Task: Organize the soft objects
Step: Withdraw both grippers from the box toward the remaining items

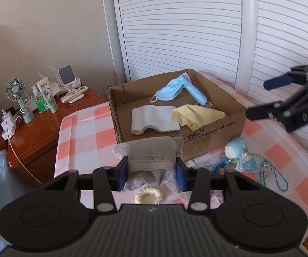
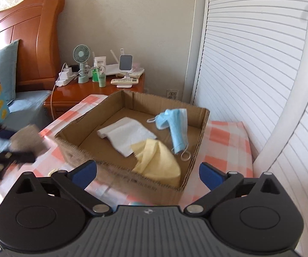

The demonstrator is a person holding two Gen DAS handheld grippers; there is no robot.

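Observation:
My left gripper [image 1: 151, 169] is shut on a grey folded cloth [image 1: 149, 152] and holds it just before the near wall of a cardboard box [image 1: 216, 132]. The box holds a white cloth [image 1: 154, 120], a yellow cloth [image 1: 196, 115] and a blue face mask [image 1: 179, 88]. In the right wrist view, my right gripper [image 2: 147, 171] is open and empty over the box's near wall [image 2: 145, 184]; the grey cloth [image 2: 28, 138] shows blurred at the left. A cream hair tie [image 1: 149, 196], a light blue round toy [image 1: 235, 147] and a blue sachet with cords [image 1: 250, 162] lie on the checked tablecloth [image 1: 85, 132].
A wooden nightstand [image 1: 36, 132] at the left carries a small fan [image 1: 17, 94], bottles, chargers and remotes. White slatted doors [image 1: 186, 32] stand behind the box. A bed with a blue pillow [image 2: 6, 68] and wooden headboard is at the far left.

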